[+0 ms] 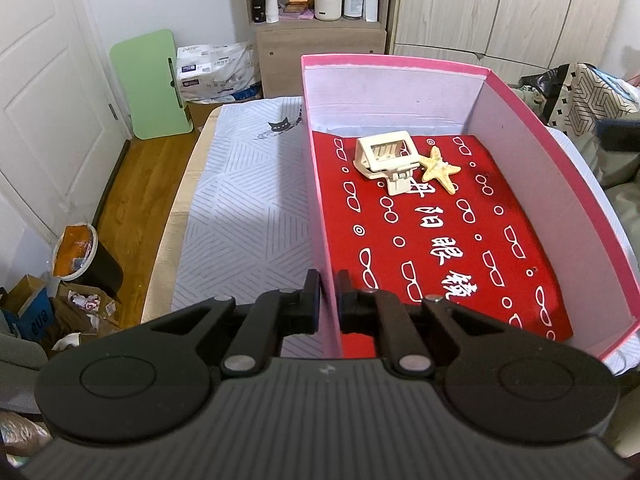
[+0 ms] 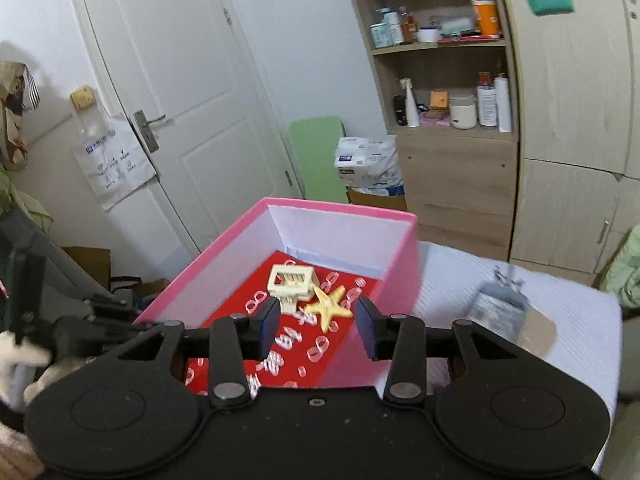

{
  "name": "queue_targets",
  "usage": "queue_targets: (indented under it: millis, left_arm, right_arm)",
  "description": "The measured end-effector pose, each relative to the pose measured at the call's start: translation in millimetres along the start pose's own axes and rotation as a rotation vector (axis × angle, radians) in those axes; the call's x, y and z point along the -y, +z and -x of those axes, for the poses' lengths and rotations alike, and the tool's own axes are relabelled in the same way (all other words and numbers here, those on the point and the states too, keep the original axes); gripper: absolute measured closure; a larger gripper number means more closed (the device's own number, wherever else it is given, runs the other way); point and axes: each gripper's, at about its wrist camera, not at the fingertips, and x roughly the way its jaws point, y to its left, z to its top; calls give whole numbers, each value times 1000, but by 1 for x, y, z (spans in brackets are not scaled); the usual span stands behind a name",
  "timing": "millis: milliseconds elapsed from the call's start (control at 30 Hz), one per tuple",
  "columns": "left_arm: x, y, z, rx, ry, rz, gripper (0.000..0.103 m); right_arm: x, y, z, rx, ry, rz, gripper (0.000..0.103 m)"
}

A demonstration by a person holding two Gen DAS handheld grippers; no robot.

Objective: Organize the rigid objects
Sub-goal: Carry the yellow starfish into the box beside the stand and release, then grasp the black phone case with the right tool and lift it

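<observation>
Left tongs [image 1: 328,296] are clenched on the left side wall of the pink box [image 1: 520,92], near its near corner; one pad is seen outside the wall, the other inside.

Right tongs [image 2: 318,326] are released, nothing between the pads; they are held above the near part of the box, pointing down into it. The right wrist view is motion-blurred.

The box is seen on the surface [image 1: 248,208], which is covered by a white striped cloth with a small cat print; the box is placed toward the right side of it. A red sheet with white glasses print and characters [image 1: 460,248] is laid on the box floor.

Two task items are seen inside the box, toward its far end:
- cream hair claw clip [image 1: 390,156], lying on the red sheet
- yellow starfish [image 1: 438,168], just to the right of the clip and touching it

A silver-grey pouch [image 2: 500,308] is seen on the surface to the right of the box, outside it, blurred; details cannot be told.
</observation>
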Motion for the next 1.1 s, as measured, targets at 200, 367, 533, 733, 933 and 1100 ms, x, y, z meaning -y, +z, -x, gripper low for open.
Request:
queue_targets:
  millis: [200,367,533,733,933,1100]
  left_arm:
    - [-1,0,0,-1,-4,7,96]
    - [-2,0,-1,-7,-3,3,96]
    - [0,1,-2,-14,1,-1,96]
    - [2,3,-3,-21,9,-1,96]
    - [4,3,-3,-24,15,-5,96]
    - [7,3,-3,-33,30,-23,96]
  right_arm:
    - [18,-36,34,38,-85,-10,51]
    - [43,-69,40,54,-226,-66,49]
    - [65,-96,30,43,-317,-121,49]
    - [76,-118,7,66,-383,-178,46]
    - [69,-134,-5,99,-418,-157,36]
    - [64,-138,-7,84,-420,-93,30]
